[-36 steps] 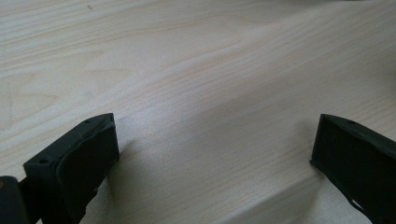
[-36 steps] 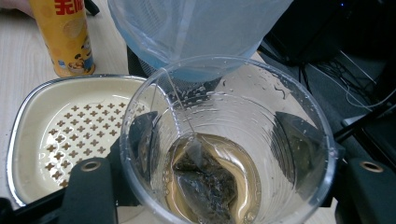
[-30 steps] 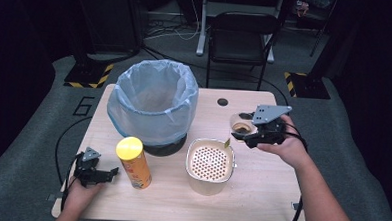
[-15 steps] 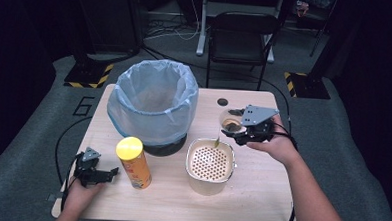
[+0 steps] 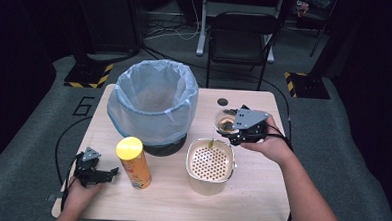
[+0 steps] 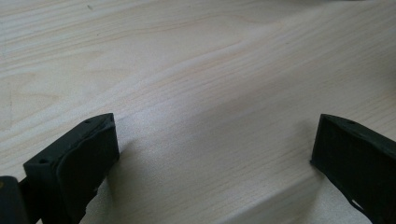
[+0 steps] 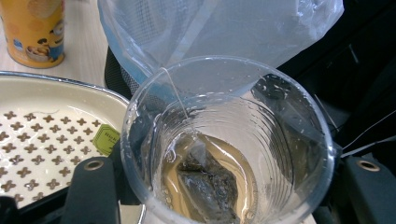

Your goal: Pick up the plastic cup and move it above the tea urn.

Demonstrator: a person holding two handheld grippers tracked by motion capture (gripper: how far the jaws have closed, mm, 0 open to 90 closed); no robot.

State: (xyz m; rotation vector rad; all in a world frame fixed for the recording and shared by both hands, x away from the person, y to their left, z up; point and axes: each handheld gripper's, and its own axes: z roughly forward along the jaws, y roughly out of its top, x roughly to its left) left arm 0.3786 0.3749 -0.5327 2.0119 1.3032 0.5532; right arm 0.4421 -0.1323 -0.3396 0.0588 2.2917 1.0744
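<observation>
My right gripper [image 5: 229,128] is shut on a clear plastic cup [image 5: 225,122], held just above the table beside a cream container with a perforated lid [image 5: 209,163]. In the right gripper view the cup [image 7: 229,140] holds a wet tea bag [image 7: 205,182] in brownish liquid; its string runs over the rim to a green tag [image 7: 105,138] resting on the perforated lid [image 7: 42,144]. My left gripper [image 5: 106,174] rests open at the table's front left, next to a yellow chip can [image 5: 133,162]. Its jaws stand wide apart over bare wood [image 6: 205,116].
A black bin lined with a pale blue bag [image 5: 153,101] stands at the middle back of the wooden table [image 5: 260,193]. A small dark disc [image 5: 223,101] lies near the far edge. A chair [image 5: 239,40] stands beyond the table.
My right gripper has carried the cup leftward, from the table's right side to the far right corner of the perforated container. The left gripper has stayed put.
</observation>
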